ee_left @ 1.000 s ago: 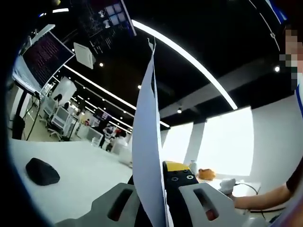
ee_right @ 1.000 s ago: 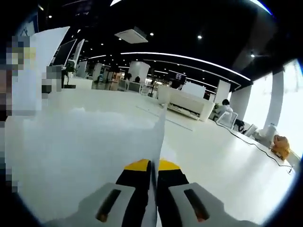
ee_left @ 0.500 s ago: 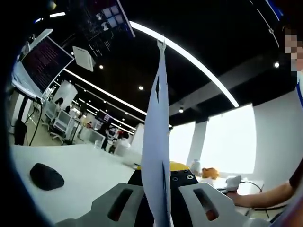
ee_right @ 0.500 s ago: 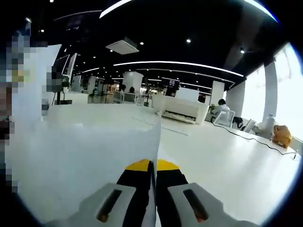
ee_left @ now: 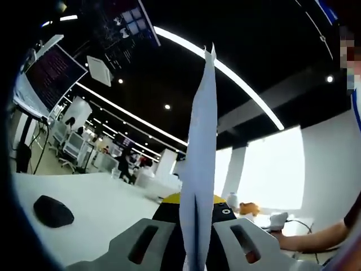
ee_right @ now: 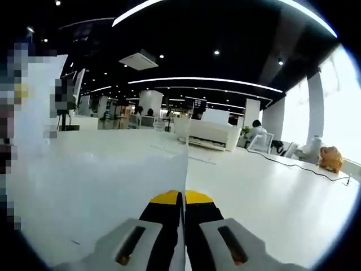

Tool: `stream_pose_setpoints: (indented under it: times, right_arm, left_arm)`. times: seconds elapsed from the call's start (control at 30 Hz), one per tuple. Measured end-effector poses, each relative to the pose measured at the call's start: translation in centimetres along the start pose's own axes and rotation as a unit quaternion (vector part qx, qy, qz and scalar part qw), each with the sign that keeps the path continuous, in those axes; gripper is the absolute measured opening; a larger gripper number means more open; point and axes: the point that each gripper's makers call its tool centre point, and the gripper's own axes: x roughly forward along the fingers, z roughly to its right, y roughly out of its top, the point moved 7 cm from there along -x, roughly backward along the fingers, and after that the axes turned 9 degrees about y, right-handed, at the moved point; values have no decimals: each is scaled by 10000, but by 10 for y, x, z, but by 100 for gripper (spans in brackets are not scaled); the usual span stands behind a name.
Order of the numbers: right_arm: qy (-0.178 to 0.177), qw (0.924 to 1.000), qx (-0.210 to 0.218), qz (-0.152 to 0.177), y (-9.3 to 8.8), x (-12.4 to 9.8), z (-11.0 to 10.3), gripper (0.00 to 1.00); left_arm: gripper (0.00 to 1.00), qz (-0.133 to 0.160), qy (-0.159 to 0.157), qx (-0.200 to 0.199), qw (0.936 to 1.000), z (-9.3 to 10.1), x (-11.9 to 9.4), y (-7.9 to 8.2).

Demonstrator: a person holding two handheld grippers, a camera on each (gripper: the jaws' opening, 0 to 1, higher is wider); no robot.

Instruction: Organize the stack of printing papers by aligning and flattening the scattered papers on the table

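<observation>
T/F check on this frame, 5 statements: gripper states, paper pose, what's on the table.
1. The left hand-held gripper is shut on the paper stack. True.
2. In the left gripper view the paper lies flat on the table. False: it stands on edge, rising between the jaws.
3. A dark mouse-like object sits on the white table. True.
4. The right hand-held gripper is open, holding nothing. False: its jaws are closed on the paper's edge.
5. An orange toy-like object sits at the far right in the right gripper view. True.
</observation>
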Motion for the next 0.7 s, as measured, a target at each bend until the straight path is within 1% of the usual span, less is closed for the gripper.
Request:
stream_pose_setpoints:
  times: [0.17, 0.7]
  right_arm:
    - [6, 9999, 101, 64, 1, -1, 1, 0]
    - [18, 9999, 97, 45, 0, 0, 2, 0]
  left_arm:
    - [6, -1, -5, -21, 10000, 0, 0, -1]
    - [6, 66, 28, -219, 9997, -6, 0, 2]
